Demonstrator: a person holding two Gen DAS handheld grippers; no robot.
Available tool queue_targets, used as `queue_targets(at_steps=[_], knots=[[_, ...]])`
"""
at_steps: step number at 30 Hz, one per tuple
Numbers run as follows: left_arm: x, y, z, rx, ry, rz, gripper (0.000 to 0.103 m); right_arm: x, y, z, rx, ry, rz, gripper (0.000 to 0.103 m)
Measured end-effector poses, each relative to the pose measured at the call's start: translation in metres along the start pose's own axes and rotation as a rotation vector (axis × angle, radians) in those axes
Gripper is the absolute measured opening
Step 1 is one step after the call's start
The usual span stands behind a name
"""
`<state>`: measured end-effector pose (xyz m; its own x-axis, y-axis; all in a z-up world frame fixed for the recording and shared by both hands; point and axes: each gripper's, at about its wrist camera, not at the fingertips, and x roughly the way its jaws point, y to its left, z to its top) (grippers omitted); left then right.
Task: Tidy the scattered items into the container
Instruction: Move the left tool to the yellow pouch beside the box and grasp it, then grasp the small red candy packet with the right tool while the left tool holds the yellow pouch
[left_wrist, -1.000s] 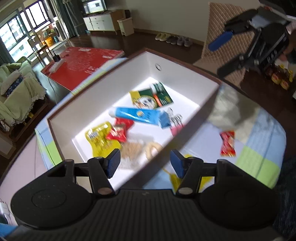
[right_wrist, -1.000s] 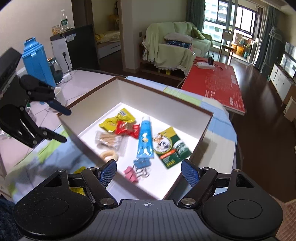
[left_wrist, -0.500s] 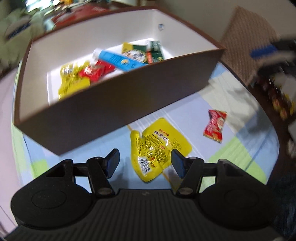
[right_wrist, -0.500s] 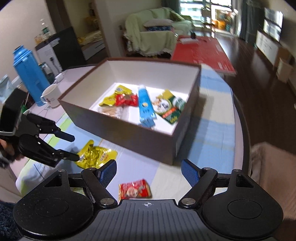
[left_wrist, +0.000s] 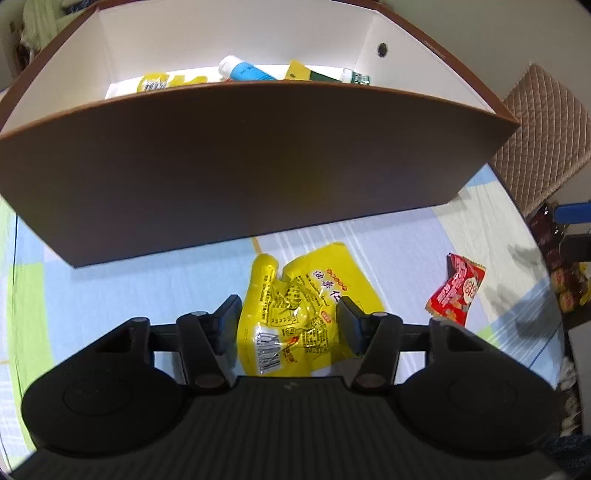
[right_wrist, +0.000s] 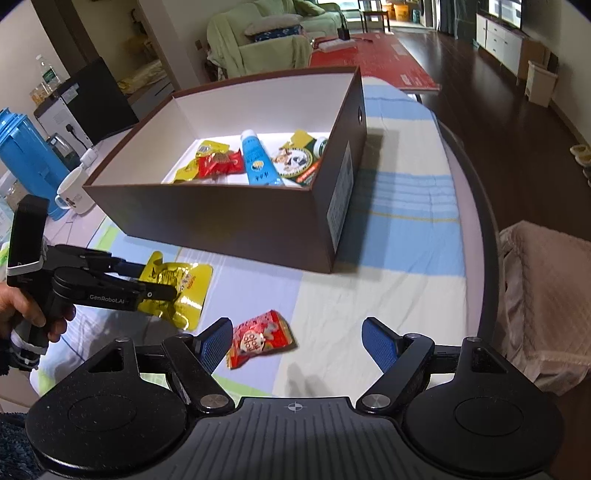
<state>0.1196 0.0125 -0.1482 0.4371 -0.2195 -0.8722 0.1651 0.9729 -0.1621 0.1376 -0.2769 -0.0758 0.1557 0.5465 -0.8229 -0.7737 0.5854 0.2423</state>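
while the left gripper (left_wrist: 288, 317) straddles the yellow packet (left_wrist: 295, 314), jaws apart, closing comes next; right gripper (right_wrist: 295, 341) hangs wide apart near the red packet (right_wrist: 260, 338).

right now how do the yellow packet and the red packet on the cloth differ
The yellow packet is larger and crumpled; the red packet is smaller and lies flatter. The yellow packet sits between the open fingers of the left gripper; the red packet lies just ahead of the open right gripper, nearer its left finger and not between the tips. Both lie on the cloth, outside the box.
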Motion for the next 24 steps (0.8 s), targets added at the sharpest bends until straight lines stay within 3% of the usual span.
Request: queue_targets(at_steps=[3,4,5,8,24], knots=[[-0.001,-0.001,-0.001,0.018,-0.004,-0.003,0.05,0.006,0.002,-0.003,0.002,0.016,0.006,0.08],[-0.002,-0.001,-0.001,0.02,-0.007,-0.007,0.046,0.008,0.003,-0.004,0.004,0.018,0.011,0.08],[-0.005,-0.002,-0.002,0.026,-0.018,-0.01,0.035,0.01,0.004,-0.005,0.007,0.021,0.014,0.08],[-0.01,-0.002,-0.003,0.035,-0.032,-0.026,0.026,0.018,0.006,-0.007,0.005,0.037,0.023,0.08],[-0.034,0.019,-0.018,-0.045,-0.037,-0.063,0.023,0.038,0.019,-0.008,-0.029,0.068,0.058,0.08]])
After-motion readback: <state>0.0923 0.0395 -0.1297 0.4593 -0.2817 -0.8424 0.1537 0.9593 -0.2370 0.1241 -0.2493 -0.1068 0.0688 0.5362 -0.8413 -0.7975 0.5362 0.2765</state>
